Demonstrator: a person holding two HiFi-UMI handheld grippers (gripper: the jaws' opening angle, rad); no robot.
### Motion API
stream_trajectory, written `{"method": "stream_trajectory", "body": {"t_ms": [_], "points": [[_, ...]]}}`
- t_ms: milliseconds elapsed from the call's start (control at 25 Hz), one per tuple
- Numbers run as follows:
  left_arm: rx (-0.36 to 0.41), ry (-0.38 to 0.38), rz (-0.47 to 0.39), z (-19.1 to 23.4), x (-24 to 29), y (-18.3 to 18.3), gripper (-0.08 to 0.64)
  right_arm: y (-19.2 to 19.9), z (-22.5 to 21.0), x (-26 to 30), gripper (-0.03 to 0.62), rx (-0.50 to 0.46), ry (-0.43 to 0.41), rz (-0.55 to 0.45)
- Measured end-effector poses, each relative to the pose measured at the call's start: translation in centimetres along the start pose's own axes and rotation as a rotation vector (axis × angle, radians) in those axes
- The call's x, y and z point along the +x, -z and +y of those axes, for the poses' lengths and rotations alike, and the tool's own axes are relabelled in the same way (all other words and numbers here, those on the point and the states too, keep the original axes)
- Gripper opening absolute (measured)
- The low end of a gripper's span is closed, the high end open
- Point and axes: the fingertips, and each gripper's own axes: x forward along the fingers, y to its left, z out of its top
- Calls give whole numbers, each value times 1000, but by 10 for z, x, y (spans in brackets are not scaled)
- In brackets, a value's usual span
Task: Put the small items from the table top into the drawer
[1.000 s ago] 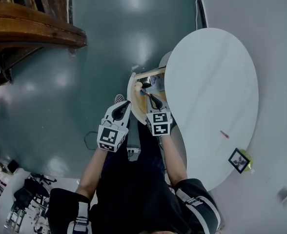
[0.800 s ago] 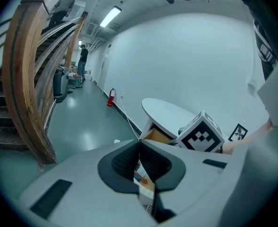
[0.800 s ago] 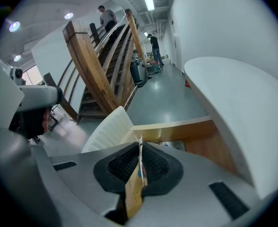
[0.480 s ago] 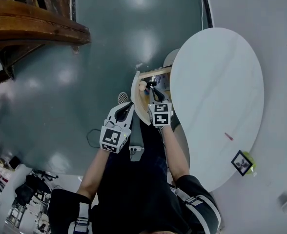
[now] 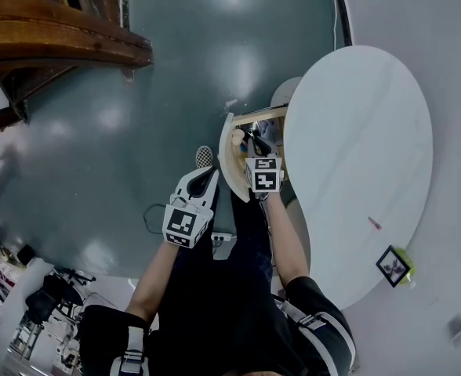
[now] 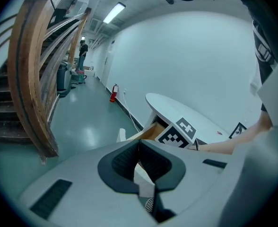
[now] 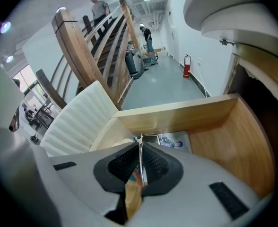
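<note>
Left of the drawer (image 5: 229, 169), our left gripper (image 5: 205, 177) hangs over the floor. Its jaws are closed together with nothing between them, and it has barely shifted.

The drawer stands pulled out from under the table (image 5: 364, 131), and a printed card (image 7: 174, 141) already lies flat on its bottom. The change is at our right gripper (image 5: 254, 141): over the last second it has dropped from above the drawer's rim to down between its walls. Its jaws are pinched narrow on a thin item (image 7: 132, 195), part tan, whose kind we cannot make out. The item now sits inside the drawer, above the card, so we judge this carry nearly done. What it needs next is likely only a release.

Right of the drawer, a small red piece (image 5: 374, 223) remains on the table top, and a little frame (image 5: 393, 265) sits further on near the table's edge. So more trips are likely left.
</note>
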Motion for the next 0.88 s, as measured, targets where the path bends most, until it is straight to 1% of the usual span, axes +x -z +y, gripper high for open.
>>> {"method": "stream_trajectory", "body": {"t_ms": [160,280,320,360,400,640,880], "points": [[-4,0,-8,3,-2,-2,20,-1,1,0,46,6,13,-8],[-8,-2,-10,4,-4,-1,20,-1,7,0,51,4,-4,-21],[-7,0,-13,3,-4,-1,20,0,9,0,65,3,-15,-22],[-6,2,-14,3,-5,-1,20,0,12,0,128,1,-24,-21],[-5,4,-14,2,-6,-1,20,2,14,0,160,-2,-31,-17],[3,4,-25,-2,-12,-3,20,3,21,-8,160,-10,-39,-14],[15,-11,-46,-6,-28,-13,20,-7,30,-29,160,-14,-32,-41]]}}
